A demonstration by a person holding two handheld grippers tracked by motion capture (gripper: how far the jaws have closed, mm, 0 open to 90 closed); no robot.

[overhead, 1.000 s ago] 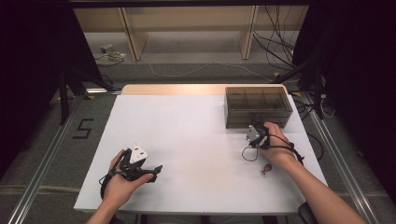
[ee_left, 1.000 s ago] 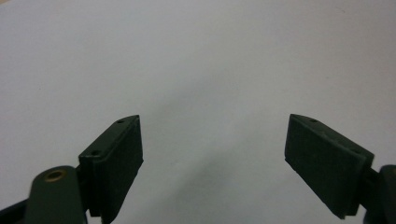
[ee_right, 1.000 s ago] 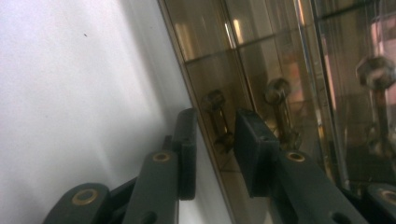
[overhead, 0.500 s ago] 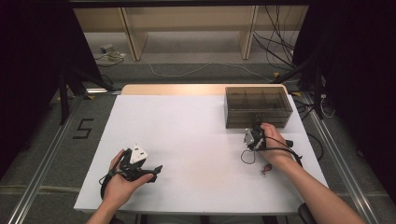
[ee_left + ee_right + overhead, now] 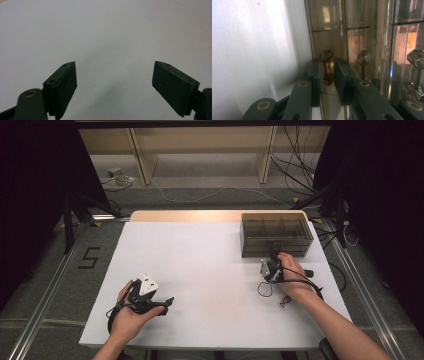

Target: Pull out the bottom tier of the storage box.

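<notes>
While the left gripper (image 5: 167, 301) is kept at about 7 o'clock on the white table (image 5: 200, 270), exactly where it was seen one second ago, its jaws are spread wide apart and nothing is held between them; in the left gripper view only the bare table surface (image 5: 107, 37) is seen between the two pads.

The right gripper (image 5: 272, 257) has been moved since the earlier picture. It was then a little away from the smoky transparent drawer box (image 5: 276, 235), and now it is brought up against the front of that box, at about 2 o'clock on the table. Its jaws have just been closing. In the right gripper view a small faceted knob (image 5: 326, 56) of a drawer is seen between the two pads (image 5: 315, 75), very close to them, but whether the pads already press on it cannot be told. Two more knobs (image 5: 364, 58) are seen beside it. A small red thing (image 5: 285, 302) lies on the table near the right wrist.
</notes>
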